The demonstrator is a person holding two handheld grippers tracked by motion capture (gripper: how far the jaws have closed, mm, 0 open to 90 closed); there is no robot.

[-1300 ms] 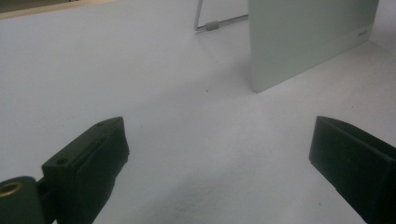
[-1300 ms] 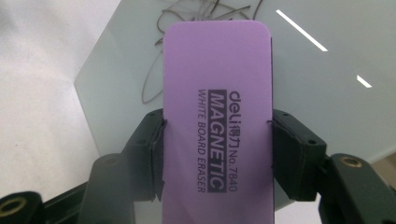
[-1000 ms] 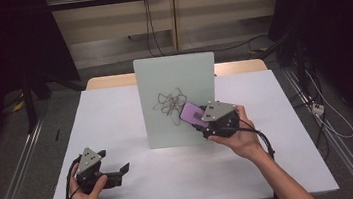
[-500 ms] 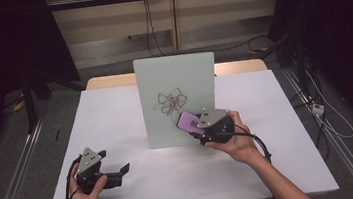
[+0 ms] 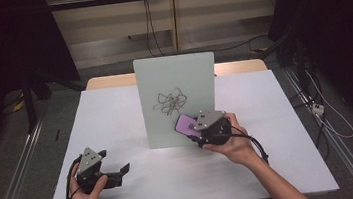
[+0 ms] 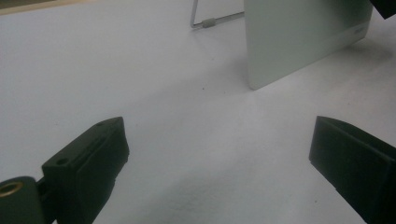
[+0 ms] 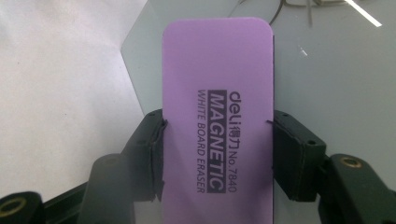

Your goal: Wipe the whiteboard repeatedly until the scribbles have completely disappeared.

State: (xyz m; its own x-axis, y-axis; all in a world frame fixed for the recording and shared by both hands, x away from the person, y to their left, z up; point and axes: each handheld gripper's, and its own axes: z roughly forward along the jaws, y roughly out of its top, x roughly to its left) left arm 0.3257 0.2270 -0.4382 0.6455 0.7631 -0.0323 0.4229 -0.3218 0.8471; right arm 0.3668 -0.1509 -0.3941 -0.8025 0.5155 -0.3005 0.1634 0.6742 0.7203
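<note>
I work here on wiping a small whiteboard (image 5: pixel 178 99) that stands upright near the centre of the table (image 5: pixel 276 113), leaning on a wire stand (image 6: pixel 205 22) behind it, so its face is turned toward me and easy to reach. The right gripper (image 5: pixel 199 129) pinches a purple eraser (image 7: pixel 217 116) by its two long edges, jaws pressed on both sides, with the printed back facing the camera; held so, the felt side should be toward the board, though I cannot see that side. In the high view the eraser (image 5: pixel 186 125) sits at the lower right part of the board, about at 5 o'clock from the black scribble (image 5: pixel 169 102), which is not wiped yet. Whether the eraser already touches the surface is hard to tell from these pictures. The left gripper (image 5: pixel 117 174) rests low at about 8 o'clock from the board, well apart from it, its jaws spread wide with nothing between them; I think it only waits and could steady the board if it slides. No container is on the table.
</note>
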